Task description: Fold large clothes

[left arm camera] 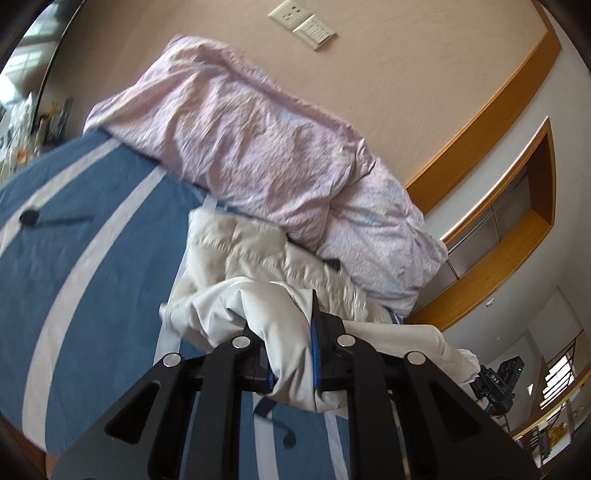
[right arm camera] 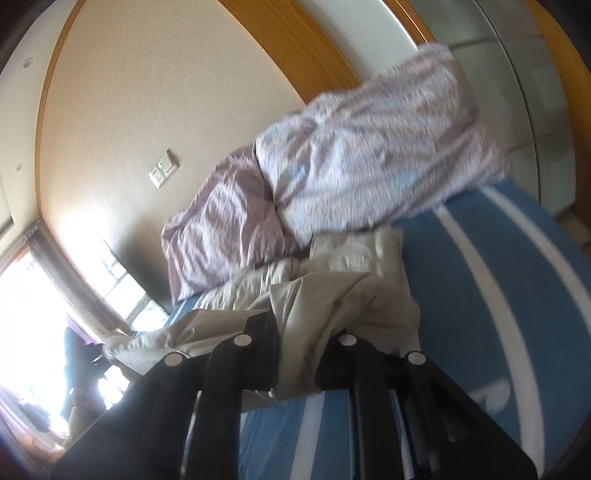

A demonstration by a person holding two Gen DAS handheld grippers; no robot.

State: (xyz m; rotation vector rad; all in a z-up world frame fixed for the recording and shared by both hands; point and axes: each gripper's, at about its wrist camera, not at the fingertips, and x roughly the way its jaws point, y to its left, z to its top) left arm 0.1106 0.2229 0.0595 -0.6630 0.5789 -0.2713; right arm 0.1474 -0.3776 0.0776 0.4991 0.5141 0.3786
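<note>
A white padded jacket (left arm camera: 240, 258) lies bunched on a bed with a blue and white striped cover (left arm camera: 92, 280). My left gripper (left arm camera: 284, 325) is shut on a fold of the jacket, and the cloth hangs down between its black fingers (left arm camera: 319, 321). In the right wrist view the same jacket (right arm camera: 354, 258) looks cream. My right gripper (right arm camera: 295, 332) is shut on another fold of it, lifted off the striped cover (right arm camera: 480, 280). Cloth covers the tips of the right fingers.
A pink crumpled duvet (left arm camera: 251, 140) is heaped at the head of the bed, against a beige wall with switch plates (left arm camera: 303, 22). A dark small object (left arm camera: 29, 218) lies on the cover at the left. Wooden trim and a wall niche (left arm camera: 524, 195) stand at the right.
</note>
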